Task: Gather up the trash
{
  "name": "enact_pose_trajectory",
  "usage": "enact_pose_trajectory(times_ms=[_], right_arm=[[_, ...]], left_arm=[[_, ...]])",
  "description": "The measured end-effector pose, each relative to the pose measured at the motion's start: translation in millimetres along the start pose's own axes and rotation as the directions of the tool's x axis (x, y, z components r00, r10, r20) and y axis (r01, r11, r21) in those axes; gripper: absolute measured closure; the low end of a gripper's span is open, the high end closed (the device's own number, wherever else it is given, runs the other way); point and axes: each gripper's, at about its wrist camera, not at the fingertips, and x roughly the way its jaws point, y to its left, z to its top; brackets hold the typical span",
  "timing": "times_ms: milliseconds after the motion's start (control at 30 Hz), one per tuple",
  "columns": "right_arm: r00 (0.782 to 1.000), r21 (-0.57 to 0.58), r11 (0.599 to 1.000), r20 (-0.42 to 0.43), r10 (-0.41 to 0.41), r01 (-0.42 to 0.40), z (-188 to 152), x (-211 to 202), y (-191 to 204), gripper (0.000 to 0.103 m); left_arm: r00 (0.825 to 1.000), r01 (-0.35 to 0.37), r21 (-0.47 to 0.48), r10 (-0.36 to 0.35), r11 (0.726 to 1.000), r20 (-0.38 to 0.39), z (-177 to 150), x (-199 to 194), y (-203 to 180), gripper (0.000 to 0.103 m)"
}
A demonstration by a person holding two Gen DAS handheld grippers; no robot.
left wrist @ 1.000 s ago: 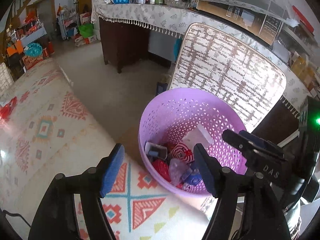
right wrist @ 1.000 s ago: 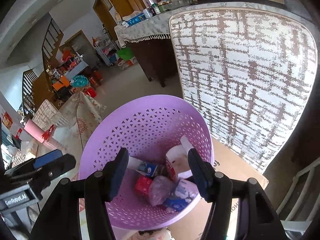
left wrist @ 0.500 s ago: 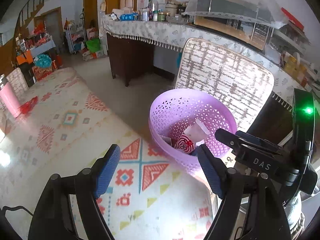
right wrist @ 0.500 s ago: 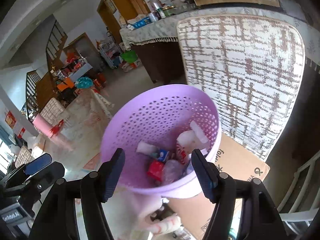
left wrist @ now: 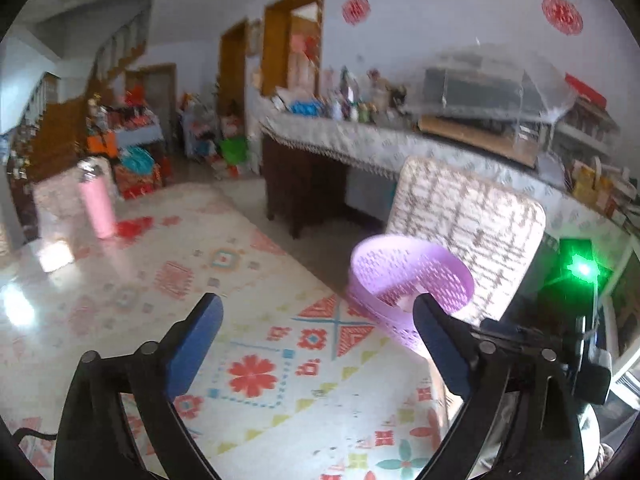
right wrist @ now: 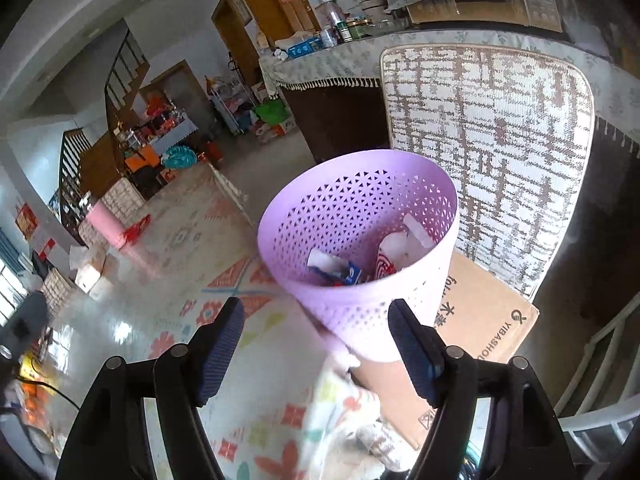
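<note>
- patterned tablecloth [left wrist: 120, 300] spreads under both grippers, no loose trash visible on it.
- lilac bin [right wrist: 360, 248] stands upright ahead of the right gripper [right wrist: 316, 344], nearer it than the left gripper [left wrist: 318, 344]; wrappers [right wrist: 340, 270] lie inside.
- both jaws have just been opening and stand apart, empty; earlier they hung right over the bin.

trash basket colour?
Light purple basket, walls perforated with small triangular holes. Clearest in the right wrist view.
</note>
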Motion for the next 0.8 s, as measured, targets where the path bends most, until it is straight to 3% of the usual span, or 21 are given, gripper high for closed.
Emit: enact_pose_trajectory(times_ms=[133, 267, 367, 467, 600, 800], right_arm=[[0.999, -0.059, 0.997, 0.031, -0.042, 0.044, -9.2, -11.6, 18.6, 0.022], [0.993, -0.112, 0.989, 0.079, -0.087, 0.095, -16.0, -21.4, 35.5, 0.014], [0.988, -0.154, 0.982, 0.121, -0.095, 0.113, -19.3, -30.5, 47.1, 0.008], [0.985, -0.206, 0.972, 0.152, -0.081, 0.112, -26.9, -38.6, 59.2, 0.003], [0.987, -0.286, 0.952, 0.148, -0.065, 0.106, -39.9, -42.8, 74.6, 0.001], [0.985, -0.235, 0.962, 0.126, -0.114, 0.142, -49.9, -44.3, 59.3, 0.001]], left_arm=[[0.993, -0.091, -0.007, 0.092, 0.996, 0.078, -3.2, -26.3, 10.8, 0.003], [0.967, -0.212, -0.018, 0.213, 0.977, 0.142, -12.6, -49.2, 21.4, 0.002], [0.954, -0.249, -0.038, 0.251, 0.968, 0.162, -23.0, -59.5, 28.3, 0.002], [0.961, -0.222, -0.051, 0.227, 0.974, 0.155, -32.8, -62.3, 32.0, 0.002], [0.981, -0.17, -0.042, 0.173, 0.985, 0.088, -45.2, -53.8, 30.6, 0.002], [0.994, -0.109, -0.019, 0.108, 0.994, -0.012, -65.0, -37.0, 18.1, 0.002]])
